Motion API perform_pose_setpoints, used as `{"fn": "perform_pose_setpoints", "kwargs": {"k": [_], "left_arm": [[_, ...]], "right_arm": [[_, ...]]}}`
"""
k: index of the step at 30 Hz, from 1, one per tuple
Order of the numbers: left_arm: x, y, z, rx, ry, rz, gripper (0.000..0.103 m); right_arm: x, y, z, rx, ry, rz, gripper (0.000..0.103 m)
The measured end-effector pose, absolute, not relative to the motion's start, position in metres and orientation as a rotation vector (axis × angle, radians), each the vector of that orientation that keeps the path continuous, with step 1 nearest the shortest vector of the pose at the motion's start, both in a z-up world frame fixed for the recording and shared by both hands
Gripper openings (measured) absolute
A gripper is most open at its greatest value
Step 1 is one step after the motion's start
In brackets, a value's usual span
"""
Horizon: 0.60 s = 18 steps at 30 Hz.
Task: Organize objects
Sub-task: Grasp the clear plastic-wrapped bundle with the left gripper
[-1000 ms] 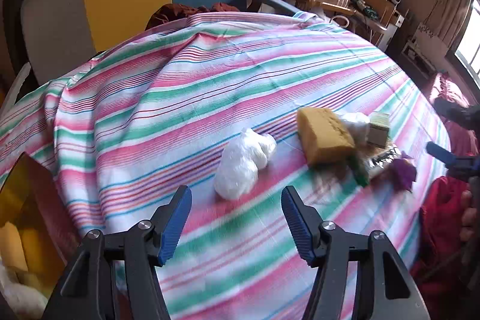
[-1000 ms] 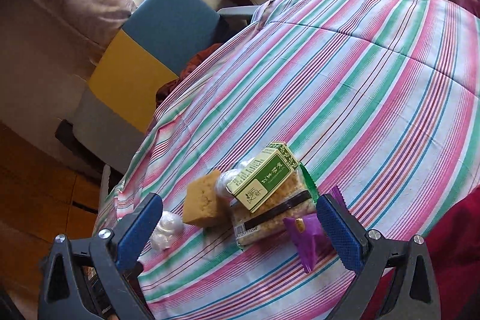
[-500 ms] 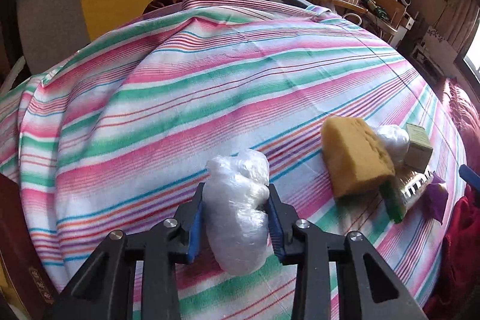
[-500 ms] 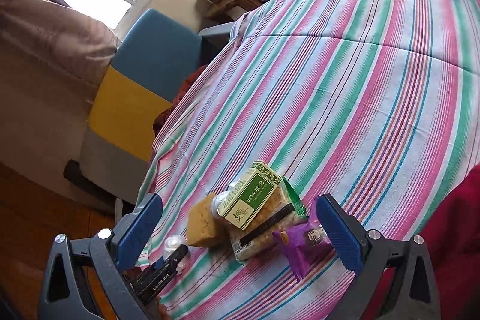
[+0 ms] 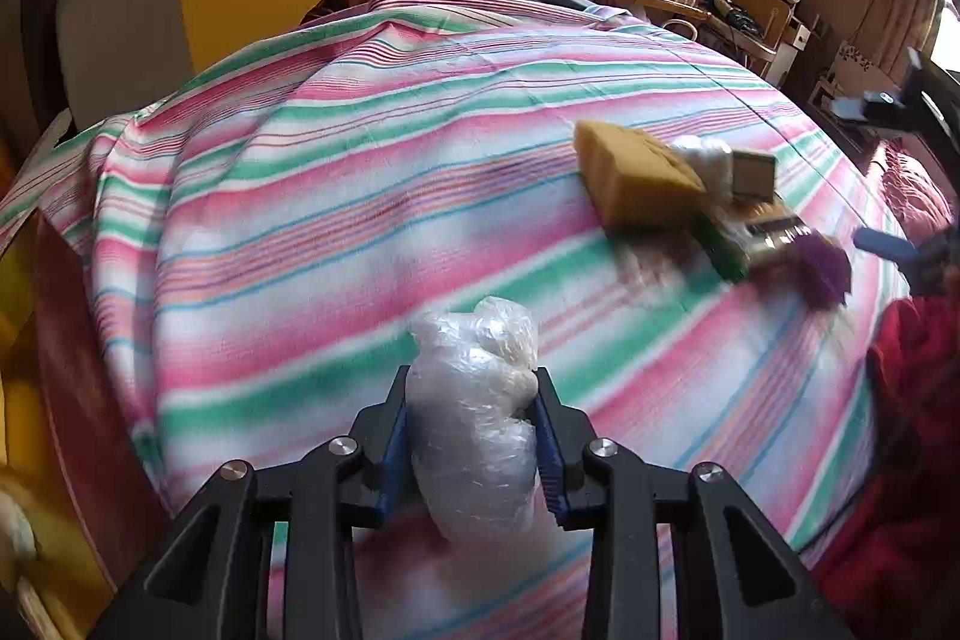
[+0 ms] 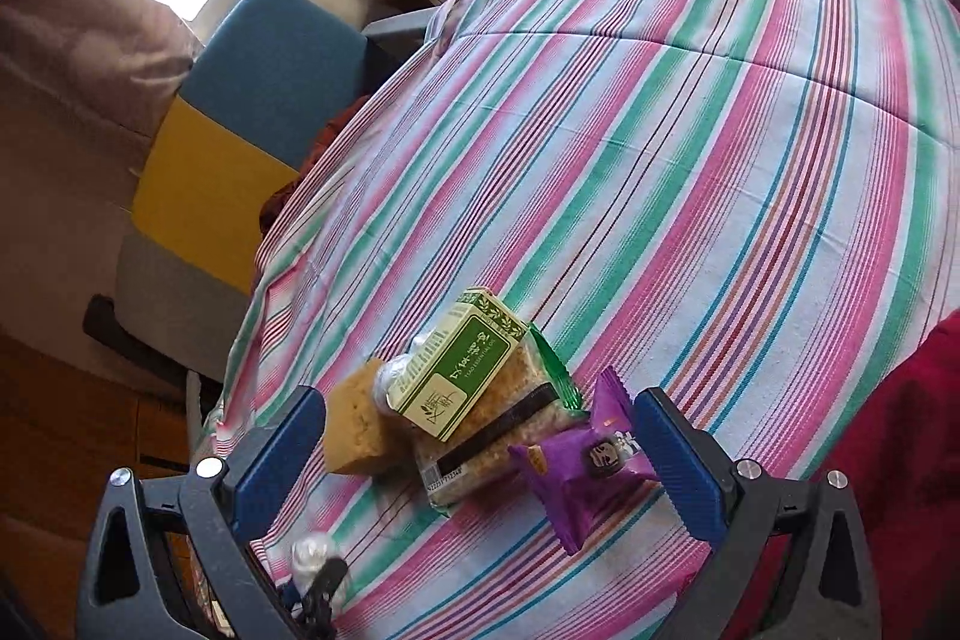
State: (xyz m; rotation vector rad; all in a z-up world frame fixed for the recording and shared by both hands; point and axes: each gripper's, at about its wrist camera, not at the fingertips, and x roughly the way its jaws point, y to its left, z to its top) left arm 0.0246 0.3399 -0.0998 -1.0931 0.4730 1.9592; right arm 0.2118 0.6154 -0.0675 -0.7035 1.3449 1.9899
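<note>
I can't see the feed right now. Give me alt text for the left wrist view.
The left gripper is shut on a crumpled clear plastic bag, held over a table covered in a pink, green and white striped cloth. Farther right lie a yellow sponge block, small packets beside it and a purple wrapper, all blurred.

Counting now: two clear plastic bundles, one up front, one tucked in the pile. One yellow sponge, one green box, one snack packet, one purple wrapper. Two grippers, left and right.
</note>
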Motion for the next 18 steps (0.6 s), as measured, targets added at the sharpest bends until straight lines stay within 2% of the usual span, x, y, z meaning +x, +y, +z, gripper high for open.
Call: {"fn": "perform_pose_setpoints", "kwargs": {"k": [7, 18], "left_arm": [[0.052, 0.315, -0.101, -1.046, 0.475, 1.951, 0.035], [0.047, 0.306, -0.103, -1.07, 0.413, 1.924, 0.035]], "right_arm": [[0.213, 0.617, -0.071, -0.741, 1.316, 1.931, 0.103], [0.199, 0.614, -0.086, -0.884, 1.29, 1.889, 0.103]]}}
